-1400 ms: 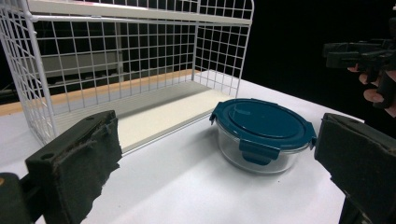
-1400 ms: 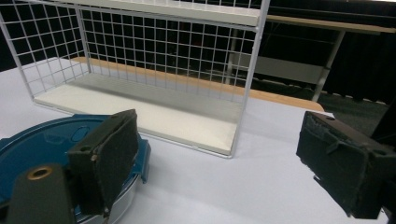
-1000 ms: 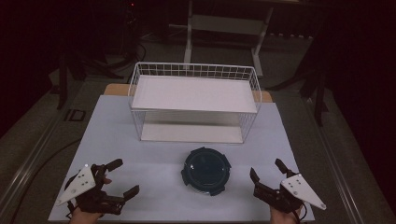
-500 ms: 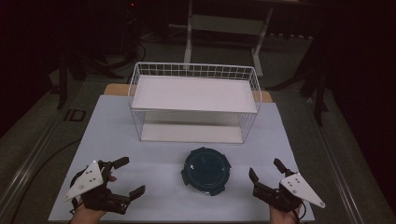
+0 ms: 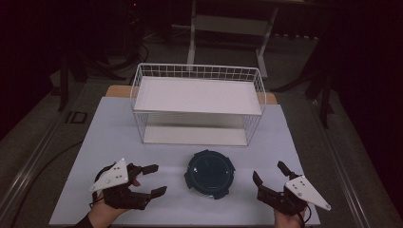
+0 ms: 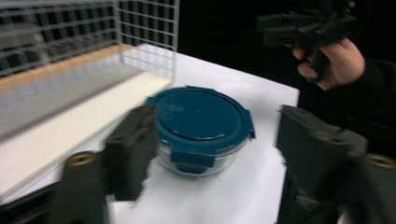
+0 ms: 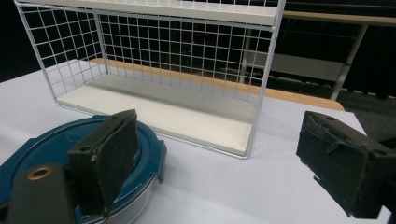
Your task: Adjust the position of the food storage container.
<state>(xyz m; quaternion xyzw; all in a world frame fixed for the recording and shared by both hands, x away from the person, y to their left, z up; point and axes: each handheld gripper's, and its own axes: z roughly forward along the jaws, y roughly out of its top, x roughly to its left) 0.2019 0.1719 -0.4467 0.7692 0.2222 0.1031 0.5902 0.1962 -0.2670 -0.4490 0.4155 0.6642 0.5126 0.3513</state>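
High view: I see the round glass container (image 5: 209,173) with its blue clip lid on the white surface (image 5: 109,142), at six o'clock from the wire rack (image 5: 197,102), between my left gripper (image 5: 151,179) and right gripper (image 5: 270,178).
Left gripper view: fingers (image 6: 133,144) have just been closing partway, nothing pinched; container (image 6: 201,128) at twelve.
Right gripper view: fingers (image 7: 109,154) spread, empty.
Handling: I judge it heavy, rigid, slick, breakable; grip across the lid rim.

A: Identify the container.
B: Round clear-walled container (image 5: 210,173) with dark blue snap-lock lid, latches down.
A: Pose and position?
B: Upright, lid level, resting on the white table surface (image 5: 109,137), just in front of the wire rack (image 5: 197,102), near centre.
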